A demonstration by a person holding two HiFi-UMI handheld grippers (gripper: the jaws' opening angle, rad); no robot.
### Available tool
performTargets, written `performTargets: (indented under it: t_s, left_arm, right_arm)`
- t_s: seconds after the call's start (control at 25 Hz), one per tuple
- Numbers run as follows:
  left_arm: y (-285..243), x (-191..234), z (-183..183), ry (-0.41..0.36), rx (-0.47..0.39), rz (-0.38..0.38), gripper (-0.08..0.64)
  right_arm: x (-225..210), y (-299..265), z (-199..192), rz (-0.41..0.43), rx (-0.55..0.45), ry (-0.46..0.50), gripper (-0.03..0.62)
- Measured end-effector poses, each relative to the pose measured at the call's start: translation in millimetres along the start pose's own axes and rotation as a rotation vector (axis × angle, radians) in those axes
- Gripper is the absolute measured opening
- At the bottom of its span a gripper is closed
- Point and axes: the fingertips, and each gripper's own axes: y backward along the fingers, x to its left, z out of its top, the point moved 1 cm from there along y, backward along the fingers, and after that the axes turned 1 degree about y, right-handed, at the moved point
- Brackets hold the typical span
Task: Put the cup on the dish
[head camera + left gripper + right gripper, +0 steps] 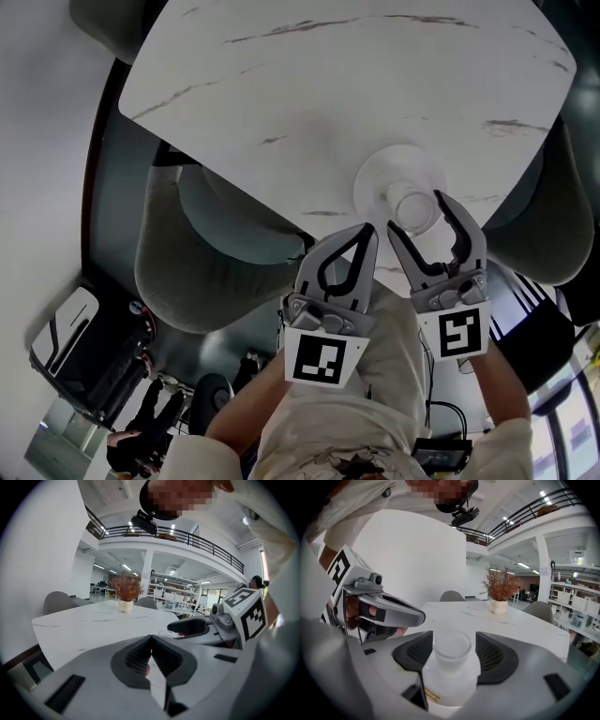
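Head view: cup on the dish, right jaws spread around it

Head view looks steeply down on a white marbled worktop (328,75). The round white dish (373,180) lies near its close edge. The cup (412,208), pale and translucent, stands upright on that dish, a little toward the nearer side of it.

The right hand-held gripper (414,212) reaches in from below with its jaws apart, one on each side of the cup. In the right gripper view the cup sits between the two dark ribbed pads (494,656) with a thin gap showing on both sides, so the jaws bracket it without clamping. The white surface of the dish shows under the cup, between the jaws.

The left hand-held gripper (368,234) hangs just beside the right one, at the worktop's edge and clear of the dish. Its jaws are pressed together, and the left gripper view shows nothing caught between them.

A grey chair (197,253) stands tucked under the worktop on the left. At the far end of the worktop, a potted dry plant (499,591) shows in the right gripper view.
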Motion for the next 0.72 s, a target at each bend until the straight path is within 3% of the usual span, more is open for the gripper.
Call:
performTargets:
  t_s: [0.72]
  left_arm:
    - [66.8,-14.6,64.9,-0.106,-0.026,0.004,0.006]
  right_arm:
    - [13.8,60.9,68.1,-0.022,-0.064,-0.073,0.272]
